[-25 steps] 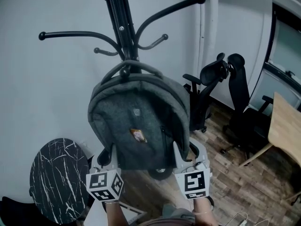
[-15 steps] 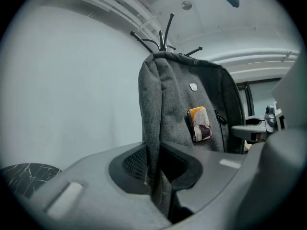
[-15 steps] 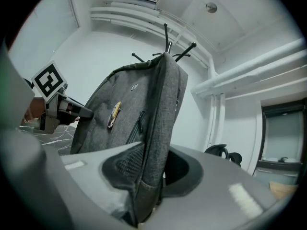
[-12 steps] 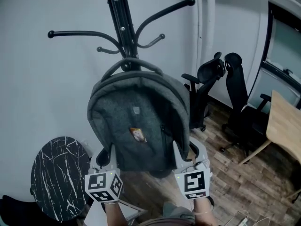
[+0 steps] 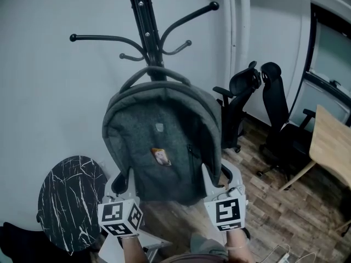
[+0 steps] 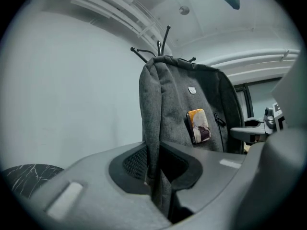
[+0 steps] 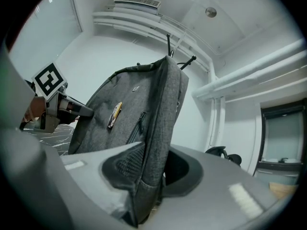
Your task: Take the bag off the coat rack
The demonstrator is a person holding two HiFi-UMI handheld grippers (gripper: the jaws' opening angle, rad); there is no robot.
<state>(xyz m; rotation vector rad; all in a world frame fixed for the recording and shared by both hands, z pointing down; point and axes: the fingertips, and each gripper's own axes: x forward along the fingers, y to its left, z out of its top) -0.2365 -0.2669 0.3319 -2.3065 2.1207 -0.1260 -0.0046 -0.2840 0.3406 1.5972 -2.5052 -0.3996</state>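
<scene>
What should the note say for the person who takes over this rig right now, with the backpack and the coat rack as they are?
Grippers: the left gripper is shut on the lower left edge of the grey backpack. The right gripper is shut on its lower right edge.
Things: the backpack is held upright in front of the black coat rack. Its top handle is close to the pole, below the hooks.
Done: both sides are gripped.
Left: I cannot tell whether the handle is free of a hook. Check this, then carry the backpack away from the rack.
</scene>
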